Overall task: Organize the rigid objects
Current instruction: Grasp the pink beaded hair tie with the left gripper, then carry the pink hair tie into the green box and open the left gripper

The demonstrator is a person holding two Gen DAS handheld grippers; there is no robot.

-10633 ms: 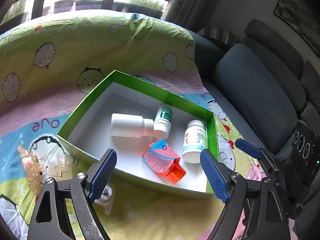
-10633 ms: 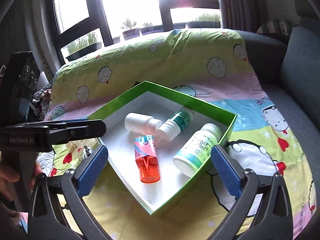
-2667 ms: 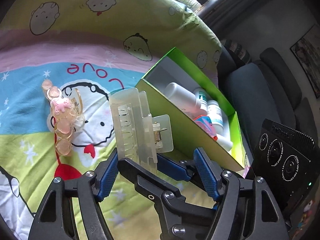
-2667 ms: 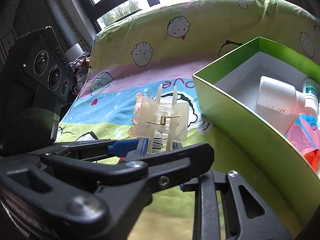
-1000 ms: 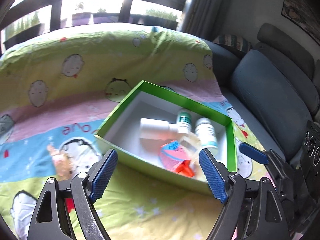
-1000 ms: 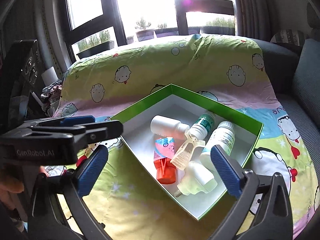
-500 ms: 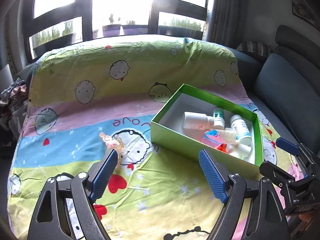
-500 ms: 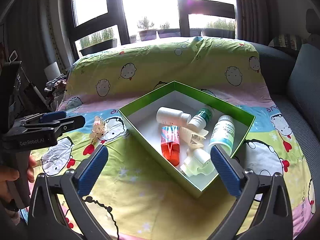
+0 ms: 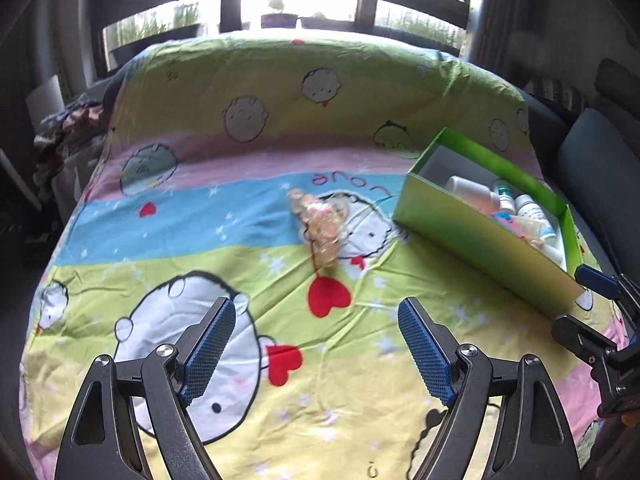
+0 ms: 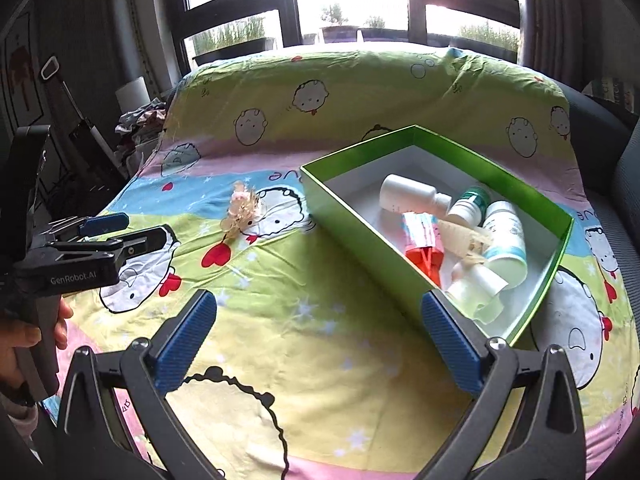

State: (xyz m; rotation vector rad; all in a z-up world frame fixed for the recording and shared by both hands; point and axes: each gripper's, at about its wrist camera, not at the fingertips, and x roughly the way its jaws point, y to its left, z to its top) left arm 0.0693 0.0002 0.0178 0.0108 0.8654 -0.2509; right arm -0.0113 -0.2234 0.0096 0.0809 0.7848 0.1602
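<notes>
Reaching for last loose item, pink clip on sheet just left of box; both grippers, left and right, spread wide, empty; next likely calls for straddling clip, then closing.

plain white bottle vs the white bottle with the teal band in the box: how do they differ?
Label: the plain white bottle is nearly blank; the teal-banded bottle carries a printed label with a teal band.
Place: the plain white bottle lies toward the far corner of the green box; the teal-banded bottle lies along the right wall.
Heading: they point in different directions.
Shared: both are white, lie on their sides, and are inside the box.
</notes>
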